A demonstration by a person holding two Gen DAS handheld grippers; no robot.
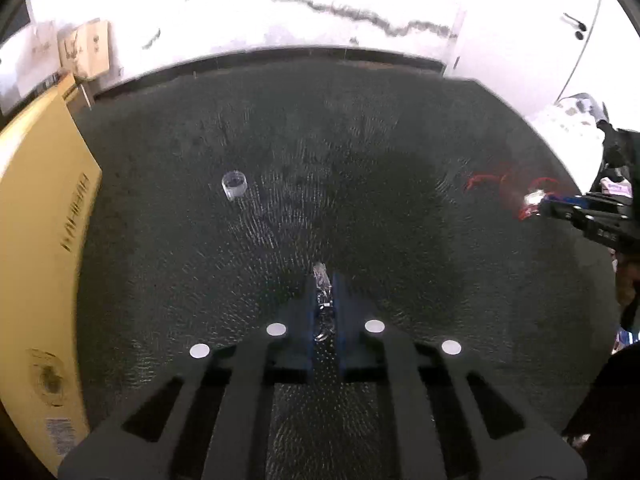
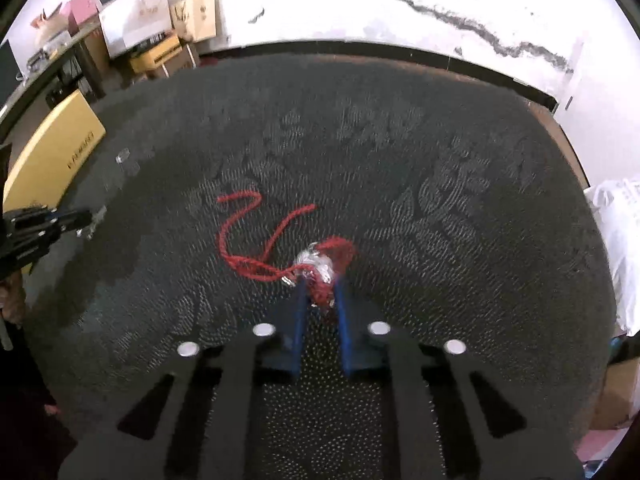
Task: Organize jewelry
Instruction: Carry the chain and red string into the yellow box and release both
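Observation:
My left gripper (image 1: 325, 280) is shut on a clear, glittering bracelet (image 1: 323, 300) pinched between its blue fingers, just above the dark table mat (image 1: 320, 140). My right gripper (image 2: 321, 292) is shut on a red cord bracelet with a silver charm (image 2: 316, 266); its loose red cord ends (image 2: 240, 220) trail left over the mat. The right gripper (image 1: 538, 204) with the red bracelet (image 1: 508, 184) also shows at the right of the left wrist view. The left gripper (image 2: 90, 220) shows at the left edge of the right wrist view. A small clear ring-like piece (image 1: 234, 185) lies on the mat at the left.
A yellow cardboard box (image 1: 40, 240) stands along the table's left edge. Cartons and a monitor (image 2: 120, 8) sit beyond the far left corner. A white bag (image 2: 616, 232) lies at the right edge. A white wall is behind the table.

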